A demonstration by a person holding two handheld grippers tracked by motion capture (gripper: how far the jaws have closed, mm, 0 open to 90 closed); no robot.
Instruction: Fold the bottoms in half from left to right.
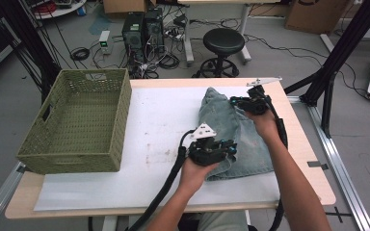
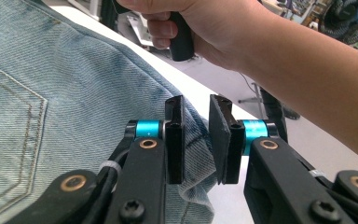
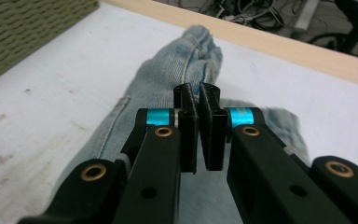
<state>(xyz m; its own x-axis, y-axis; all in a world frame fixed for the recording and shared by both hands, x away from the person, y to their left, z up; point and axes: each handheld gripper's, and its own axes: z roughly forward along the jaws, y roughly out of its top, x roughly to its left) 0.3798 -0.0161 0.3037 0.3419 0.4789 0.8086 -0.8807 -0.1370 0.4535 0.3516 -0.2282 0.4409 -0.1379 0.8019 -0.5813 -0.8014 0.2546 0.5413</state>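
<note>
- While both grippers worked on the folded jeans (image 1: 231, 137), the table (image 1: 298, 144) with its white mat (image 1: 159, 130) carried the whole scene.
- Green woven basket (image 1: 77, 120): stood at the table's left end, well apart from the jeans.
- Jeans: lay right of the mat's centre, bunched towards the far edge, back pocket (image 2: 9, 140) showing.
- Left gripper (image 2: 196, 140): sat at the near left corner of the jeans, jaws narrow with a slim gap; a denim edge lay between them, though contact with both pads could not be confirmed.
- Right gripper (image 3: 199, 133): sat at the far edge, jaws nearly together, apparently pinching a thin fold of denim.
- Risk, as judged: the loosely gripped near corner could slip out during a lift, so the fold would sag or open unevenly.
</note>
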